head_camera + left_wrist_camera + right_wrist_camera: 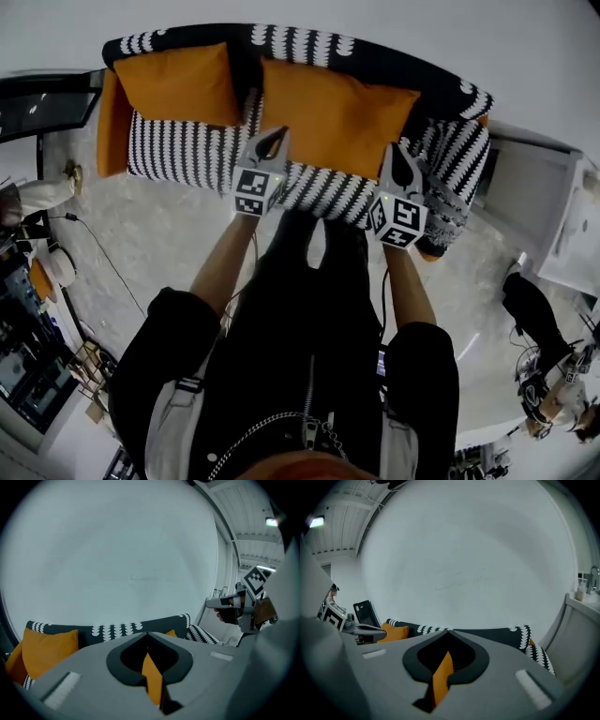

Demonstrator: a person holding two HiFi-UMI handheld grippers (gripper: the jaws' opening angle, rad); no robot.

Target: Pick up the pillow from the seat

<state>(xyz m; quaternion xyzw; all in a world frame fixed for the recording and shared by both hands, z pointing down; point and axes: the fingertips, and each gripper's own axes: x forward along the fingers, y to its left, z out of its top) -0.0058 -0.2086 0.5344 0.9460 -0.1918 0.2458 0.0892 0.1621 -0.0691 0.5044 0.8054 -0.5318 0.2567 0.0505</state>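
Note:
Two orange pillows lean on the back of a black-and-white patterned sofa [183, 150]: one at the left [178, 82], a larger one in the middle [333, 117]. My left gripper [272, 142] is shut and empty, hovering over the seat's front edge just below the gap between the pillows. My right gripper [401, 161] is shut too, beside the larger pillow's lower right corner. In the left gripper view the shut gripper [147, 635] points at the sofa back, with the left pillow [47, 651] off to the side. The right gripper view shows its own shut gripper [449, 633] and a pillow [395, 631] far left.
A white cabinet [534, 197] stands right of the sofa and a dark screen [47, 103] to its left. A cable [98, 248] runs over the pale floor. A person [534, 309] stands at the lower right. Cluttered shelves [33, 366] fill the lower left.

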